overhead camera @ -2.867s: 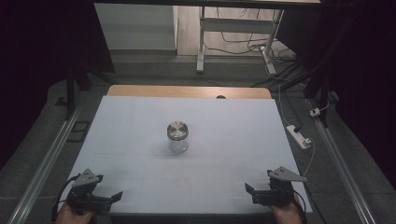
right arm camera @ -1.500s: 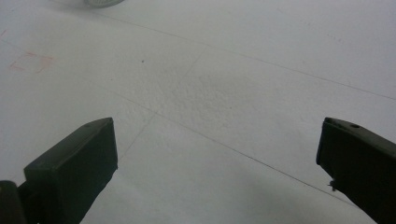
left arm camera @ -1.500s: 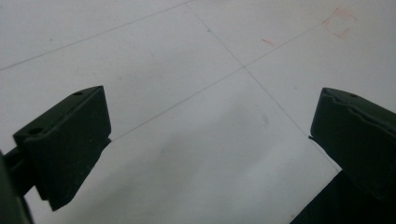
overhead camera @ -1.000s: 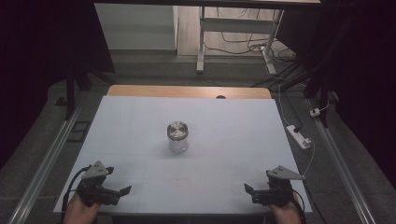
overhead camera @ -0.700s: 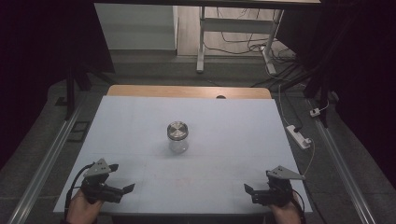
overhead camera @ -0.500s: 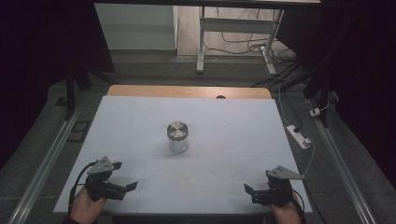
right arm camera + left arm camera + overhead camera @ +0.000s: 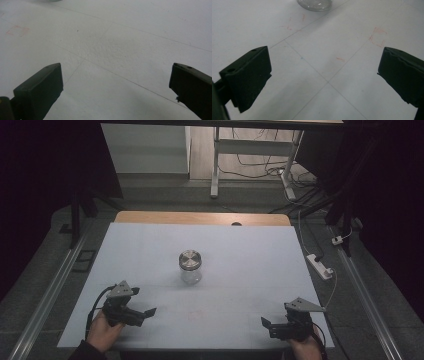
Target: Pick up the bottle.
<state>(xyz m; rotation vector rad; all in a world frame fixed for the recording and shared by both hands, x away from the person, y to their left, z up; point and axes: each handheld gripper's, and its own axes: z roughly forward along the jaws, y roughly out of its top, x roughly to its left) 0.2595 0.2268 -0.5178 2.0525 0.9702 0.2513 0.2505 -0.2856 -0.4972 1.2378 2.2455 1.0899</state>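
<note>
A white power strip (image 7: 319,266) lies on the grey floor at right of centre, just beside the table's edge (its cord trails upward). Tangled cables (image 7: 260,167) and white desk legs (image 7: 215,162) occupy the upper middle of the frame.

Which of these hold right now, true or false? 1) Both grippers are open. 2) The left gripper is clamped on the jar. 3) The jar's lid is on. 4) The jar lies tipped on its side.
1) True: the left gripper and the right gripper both have their jaws spread wide with nothing between them.
2) False: the jar stands apart from both grippers, mid-table.
3) True: a metal lid sits on top of it.
4) False: it stands upright on the white table.
</note>
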